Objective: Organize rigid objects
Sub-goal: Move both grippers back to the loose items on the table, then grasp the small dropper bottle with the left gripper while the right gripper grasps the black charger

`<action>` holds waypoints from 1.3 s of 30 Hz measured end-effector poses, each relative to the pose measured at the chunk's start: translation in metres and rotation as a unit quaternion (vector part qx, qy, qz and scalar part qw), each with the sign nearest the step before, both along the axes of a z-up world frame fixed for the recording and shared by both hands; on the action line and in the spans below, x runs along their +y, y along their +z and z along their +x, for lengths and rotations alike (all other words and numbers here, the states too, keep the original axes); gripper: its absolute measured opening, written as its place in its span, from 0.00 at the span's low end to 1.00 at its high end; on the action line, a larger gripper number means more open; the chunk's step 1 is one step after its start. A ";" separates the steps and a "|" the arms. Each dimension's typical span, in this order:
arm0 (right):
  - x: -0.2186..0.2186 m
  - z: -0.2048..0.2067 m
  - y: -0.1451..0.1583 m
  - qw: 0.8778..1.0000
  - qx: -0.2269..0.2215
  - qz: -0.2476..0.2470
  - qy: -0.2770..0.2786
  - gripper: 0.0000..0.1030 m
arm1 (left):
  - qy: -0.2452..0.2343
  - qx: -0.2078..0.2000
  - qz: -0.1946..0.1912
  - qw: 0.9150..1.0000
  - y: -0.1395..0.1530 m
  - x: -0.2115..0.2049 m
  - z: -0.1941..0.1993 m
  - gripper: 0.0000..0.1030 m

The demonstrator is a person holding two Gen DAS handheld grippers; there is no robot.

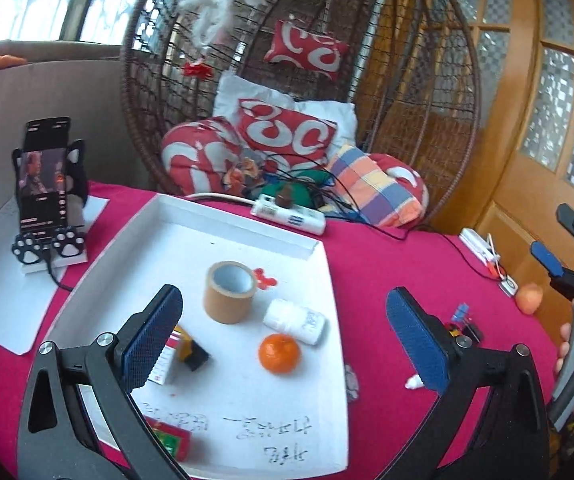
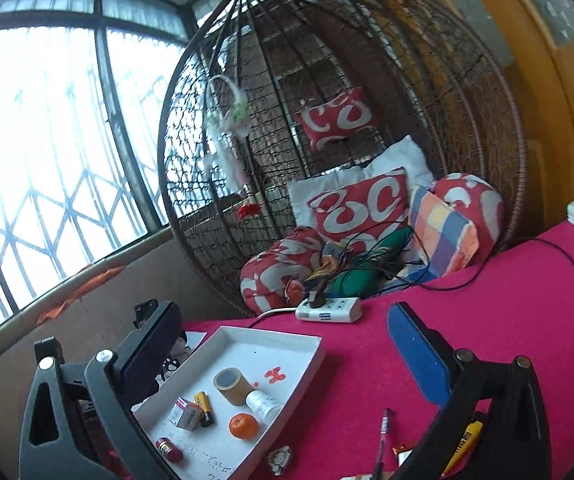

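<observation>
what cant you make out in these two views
- Left wrist: small box partly hidden behind the left gripper finger.
- Left wrist: writing on tray too blurred to read.
- Right wrist: yellow item mostly hidden behind the right gripper finger.
- Right wrist: pen cut off by bottom edge.

We see a tray on the bench; in it a tape roll stands behind a bottle and an orange. A power strip lies behind the tray, a phone to its left, perhaps propped on a stand

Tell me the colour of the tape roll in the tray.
Tan-brown tape roll, grey inside; clearest in the left wrist view.
</observation>
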State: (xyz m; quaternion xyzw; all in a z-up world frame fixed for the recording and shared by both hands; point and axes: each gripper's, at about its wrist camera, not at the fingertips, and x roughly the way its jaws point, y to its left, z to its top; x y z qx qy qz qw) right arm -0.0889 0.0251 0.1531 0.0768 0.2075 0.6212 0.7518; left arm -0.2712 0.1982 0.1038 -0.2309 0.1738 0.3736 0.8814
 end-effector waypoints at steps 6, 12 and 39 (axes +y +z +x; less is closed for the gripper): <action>-0.044 0.043 -0.063 0.993 0.032 -0.084 -0.078 1.00 | -0.119 0.055 0.001 0.991 -0.018 -0.039 0.065 1.00; -0.096 0.084 -0.119 0.974 0.125 -0.113 -0.149 1.00 | -0.219 0.113 -0.024 0.969 -0.046 -0.067 0.128 1.00; -0.050 0.109 -0.135 0.965 0.037 -0.249 -0.080 0.60 | -0.299 0.244 -0.010 0.922 -0.096 -0.097 0.201 0.19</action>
